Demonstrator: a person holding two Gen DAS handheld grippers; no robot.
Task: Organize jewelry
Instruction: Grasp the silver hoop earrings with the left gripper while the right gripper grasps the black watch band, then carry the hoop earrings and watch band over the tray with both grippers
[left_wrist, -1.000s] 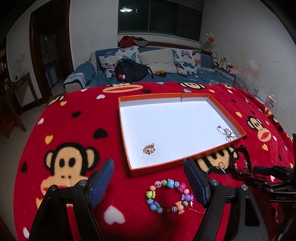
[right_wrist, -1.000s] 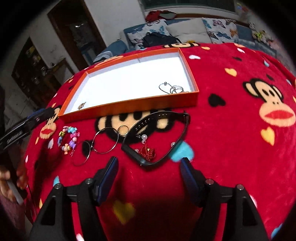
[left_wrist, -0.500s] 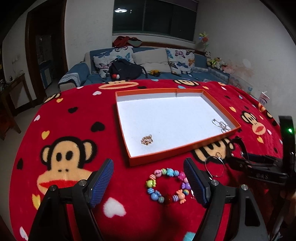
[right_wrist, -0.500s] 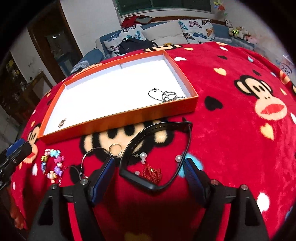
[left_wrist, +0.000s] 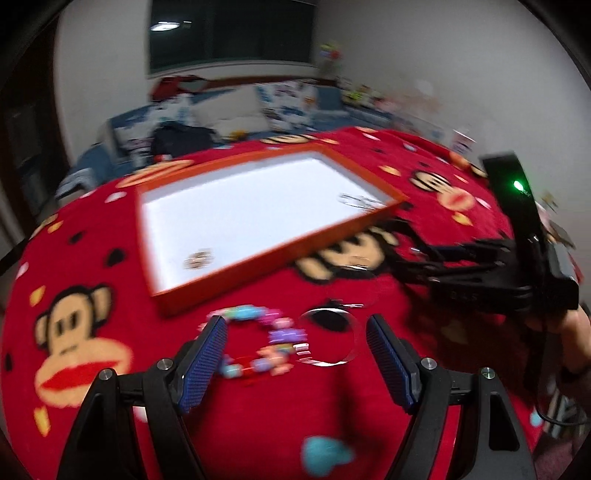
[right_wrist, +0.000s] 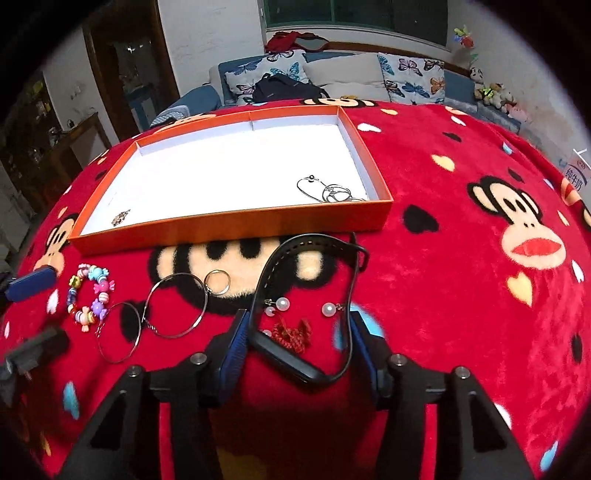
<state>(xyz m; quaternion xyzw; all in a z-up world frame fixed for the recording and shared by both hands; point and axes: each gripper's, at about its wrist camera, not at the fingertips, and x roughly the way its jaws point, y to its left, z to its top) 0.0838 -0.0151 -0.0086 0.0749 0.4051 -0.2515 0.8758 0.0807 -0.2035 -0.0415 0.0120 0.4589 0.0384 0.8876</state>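
An orange tray (right_wrist: 229, 225) with a white floor lies on the red blanket; it holds a small gold piece (right_wrist: 121, 217) and silver rings (right_wrist: 330, 190). My right gripper (right_wrist: 297, 345) is half closed, its fingers (right_wrist: 233, 347) on either side of a black band (right_wrist: 295, 360) that lies on the blanket with pearl earrings (right_wrist: 279, 304) and a red charm (right_wrist: 293, 332) inside its loop. Hoop earrings (right_wrist: 173, 306) and a bead bracelet (right_wrist: 88, 291) lie to the left. My left gripper (left_wrist: 295, 363) is open and empty above the bracelet (left_wrist: 255, 343) and a hoop (left_wrist: 328, 341). The left view is blurred.
The tray (left_wrist: 258, 251) sits mid-table in the left wrist view. The right gripper's body (left_wrist: 480, 273) and the hand holding it are at the right there. A sofa with cushions (right_wrist: 332, 77) stands behind the table. A milk carton (right_wrist: 574, 177) stands at the right edge.
My left gripper has swung right, so the bracelet and a hoop now sit between its fingers. My right gripper has moved forward and narrowed around the near end of the black band.
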